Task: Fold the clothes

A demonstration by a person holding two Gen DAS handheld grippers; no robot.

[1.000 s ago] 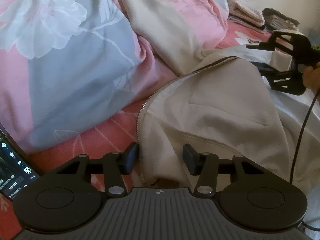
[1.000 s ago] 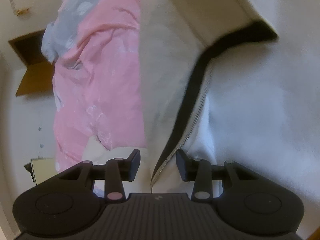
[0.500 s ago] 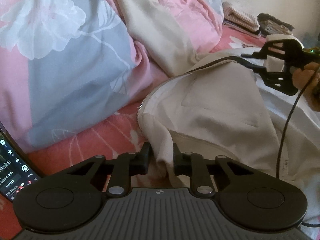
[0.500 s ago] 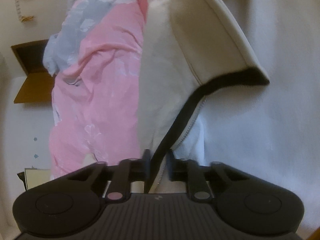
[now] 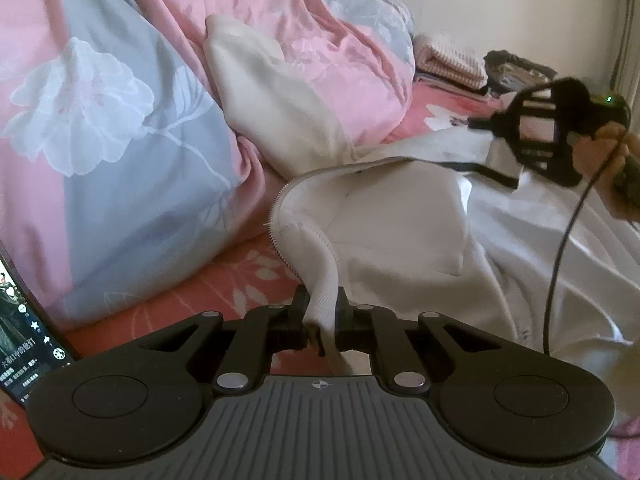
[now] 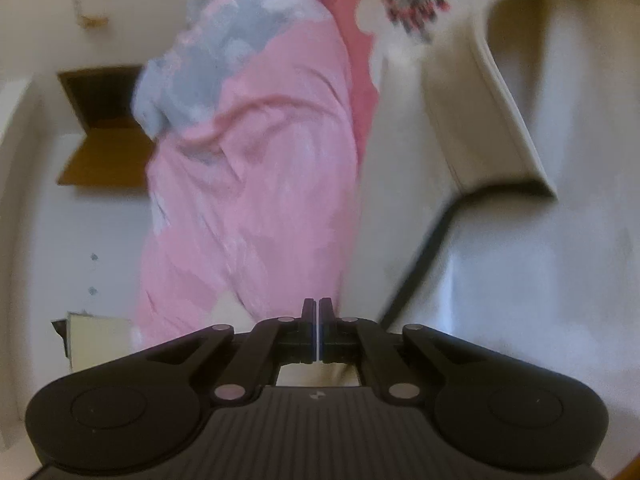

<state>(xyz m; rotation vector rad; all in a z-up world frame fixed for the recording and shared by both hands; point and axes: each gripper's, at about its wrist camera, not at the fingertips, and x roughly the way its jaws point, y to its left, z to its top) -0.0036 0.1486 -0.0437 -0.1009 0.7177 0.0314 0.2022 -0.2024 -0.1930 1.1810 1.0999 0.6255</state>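
1. The left claw point(image 5: 322, 312) is clamped on the ribbed hem corner of a cream zip-up jacket point(image 5: 400, 232), with the fabric bunched between its pads. The hem is doubled and thick, so it likely offers the firmest hold.
2. The jacket lies open on the bed, lining up, and its zipper point(image 5: 280, 240) curves away from the claw. It looks soft, light and limp, so it will probably sag and drag unless two corners are held taut.
3. A phone point(image 5: 20, 340) leans at the near left edge. The red bed sheet point(image 5: 224, 288) shows only as a narrow strip beside the zipper.
4. The pink-and-grey duvet point(image 5: 120, 140) is heaped just left of the jacket, and one sleeve point(image 5: 260, 92) is draped up over it. That sleeve may snag, and there is little flat room on that side.
5. The right claw point(image 6: 316, 320) is closed at the jacket's dark-edged front. I cannot tell whether any cloth is caught between its pads. A hand point(image 5: 600, 152) holds it, and its cable point(image 5: 560, 260) trails over the jacket.
6. Folded cloths point(image 5: 448, 60) sit far back by the wall. The more open room seems to be to the right.
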